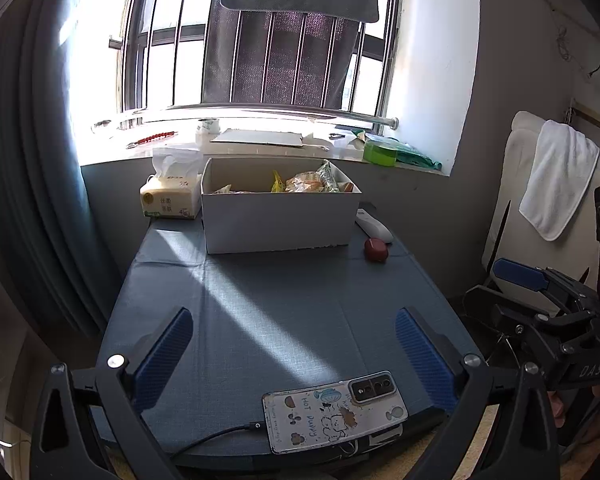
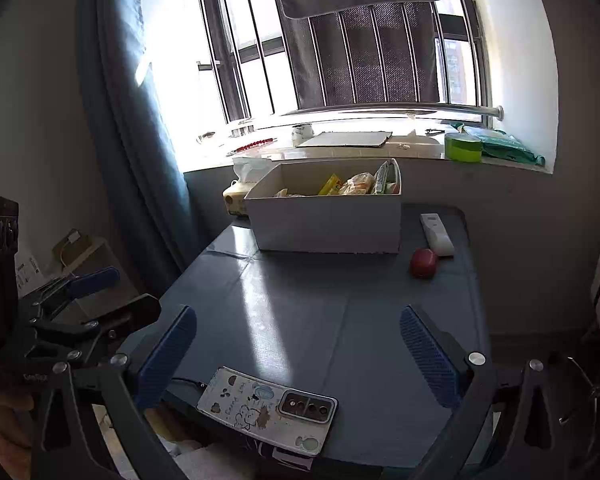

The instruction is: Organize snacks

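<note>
A white cardboard box [image 1: 278, 220] [image 2: 328, 224] stands at the far end of the blue table, with several wrapped snacks [image 1: 306, 181] [image 2: 356, 184] inside it. My left gripper [image 1: 294, 354] hovers open over the near table edge with nothing between its fingers. My right gripper [image 2: 298, 354] is also open and holds nothing, at the same near edge. A small red round object [image 1: 376, 249] [image 2: 423, 263] lies to the right of the box. Each gripper also shows at the side of the other's view: the right one [image 1: 540, 300] and the left one [image 2: 80, 300].
A phone in a cartoon case [image 1: 334, 410] [image 2: 266, 406] lies plugged in at the near table edge. A white remote [image 1: 374, 226] [image 2: 437, 234] sits beside the box, a tissue pack [image 1: 172, 196] to its left. The windowsill holds cardboard [image 1: 256, 138] and a green tape roll [image 1: 380, 152].
</note>
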Motion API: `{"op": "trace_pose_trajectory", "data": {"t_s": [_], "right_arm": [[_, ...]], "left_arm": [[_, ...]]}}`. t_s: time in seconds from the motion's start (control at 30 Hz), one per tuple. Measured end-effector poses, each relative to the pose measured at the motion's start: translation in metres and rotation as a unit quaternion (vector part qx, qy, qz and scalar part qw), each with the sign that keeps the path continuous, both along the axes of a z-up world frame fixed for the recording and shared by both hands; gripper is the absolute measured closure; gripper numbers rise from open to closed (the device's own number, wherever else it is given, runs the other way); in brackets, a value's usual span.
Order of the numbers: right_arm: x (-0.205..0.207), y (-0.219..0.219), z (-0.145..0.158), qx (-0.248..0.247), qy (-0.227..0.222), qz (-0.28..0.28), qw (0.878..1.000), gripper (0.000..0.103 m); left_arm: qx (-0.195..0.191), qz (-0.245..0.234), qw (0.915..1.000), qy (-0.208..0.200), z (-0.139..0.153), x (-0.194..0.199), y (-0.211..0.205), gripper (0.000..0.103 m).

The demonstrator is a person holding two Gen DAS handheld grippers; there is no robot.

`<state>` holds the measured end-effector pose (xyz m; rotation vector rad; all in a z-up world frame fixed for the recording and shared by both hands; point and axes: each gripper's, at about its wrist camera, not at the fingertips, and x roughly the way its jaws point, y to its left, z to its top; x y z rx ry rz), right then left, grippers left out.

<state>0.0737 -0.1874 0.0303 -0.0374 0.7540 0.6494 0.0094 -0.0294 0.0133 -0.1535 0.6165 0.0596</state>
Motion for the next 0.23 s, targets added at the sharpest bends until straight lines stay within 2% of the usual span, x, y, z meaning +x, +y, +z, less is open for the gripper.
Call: {"op": "trace_pose_trajectory", "data": {"t_s": [0.23], "right_arm": [[-0.0006, 0.0018, -0.0017, -0.002, 0.001, 0.004, 1.0, 0.0]], "left_arm": [[-0.003, -0.001, 1.0, -0.002, -0.0023, -0.0015, 0.0006, 0.0]]}}
